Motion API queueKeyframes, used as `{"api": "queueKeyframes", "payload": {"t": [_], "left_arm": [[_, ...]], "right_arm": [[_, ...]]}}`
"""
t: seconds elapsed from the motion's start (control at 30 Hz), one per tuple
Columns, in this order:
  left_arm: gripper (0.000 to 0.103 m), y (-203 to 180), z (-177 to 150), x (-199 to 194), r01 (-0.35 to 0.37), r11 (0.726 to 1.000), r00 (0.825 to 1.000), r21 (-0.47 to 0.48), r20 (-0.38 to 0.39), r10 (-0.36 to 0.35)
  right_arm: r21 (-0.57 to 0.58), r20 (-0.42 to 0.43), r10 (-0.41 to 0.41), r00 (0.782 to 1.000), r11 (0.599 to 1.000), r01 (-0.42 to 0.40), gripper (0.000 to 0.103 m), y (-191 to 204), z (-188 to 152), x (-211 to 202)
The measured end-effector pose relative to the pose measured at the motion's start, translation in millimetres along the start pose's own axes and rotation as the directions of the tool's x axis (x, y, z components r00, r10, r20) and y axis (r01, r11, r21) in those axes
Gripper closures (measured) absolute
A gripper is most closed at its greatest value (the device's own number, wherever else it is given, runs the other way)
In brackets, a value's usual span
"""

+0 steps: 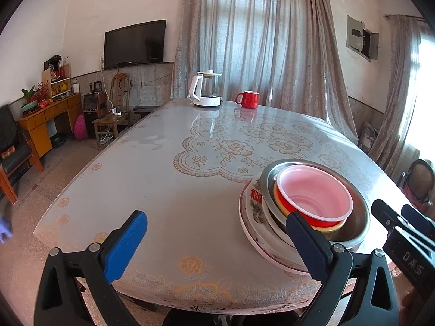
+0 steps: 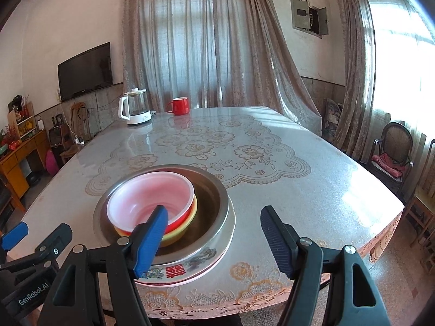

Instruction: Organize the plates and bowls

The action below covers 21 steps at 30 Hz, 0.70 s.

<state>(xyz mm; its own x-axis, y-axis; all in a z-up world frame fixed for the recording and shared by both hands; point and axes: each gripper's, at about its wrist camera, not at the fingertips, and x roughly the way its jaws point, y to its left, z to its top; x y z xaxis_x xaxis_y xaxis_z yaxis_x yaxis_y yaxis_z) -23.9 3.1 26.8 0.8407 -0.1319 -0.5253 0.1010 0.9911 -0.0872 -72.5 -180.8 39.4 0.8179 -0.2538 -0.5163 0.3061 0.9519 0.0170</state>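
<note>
Dish stack [image 2: 174, 244] sits at the bench's [image 1: 163, 168] near edge — red bowl [image 2: 152, 203] in yellow bowl, in steel bowl [image 2: 214, 206], on plates. Left tool [image 1: 217, 244] and right tool [image 2: 214, 241] both apart, gripping nothing, just short of the stack.
</note>
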Motion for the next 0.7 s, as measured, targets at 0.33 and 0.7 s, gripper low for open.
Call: {"api": "queueKeyframes", "payload": {"t": [0.33,0.7], "left_arm": [[0.0,-3.8,-4.9,4.5,-0.028,1.0,0.999,-0.007,-0.024,0.028],[0.0,-4.7,-6.6,3.5,-0.053,0.998,0.999,-0.033,-0.015,0.052]], "right_arm": [[-0.036,-0.018,-0.026,0.999,0.999,0.026,0.031,5.8,-9.0,4.9],[-0.018,-0.004,-0.039,0.999,0.999,0.039,0.031,0.0,-8.7,4.7]]}}
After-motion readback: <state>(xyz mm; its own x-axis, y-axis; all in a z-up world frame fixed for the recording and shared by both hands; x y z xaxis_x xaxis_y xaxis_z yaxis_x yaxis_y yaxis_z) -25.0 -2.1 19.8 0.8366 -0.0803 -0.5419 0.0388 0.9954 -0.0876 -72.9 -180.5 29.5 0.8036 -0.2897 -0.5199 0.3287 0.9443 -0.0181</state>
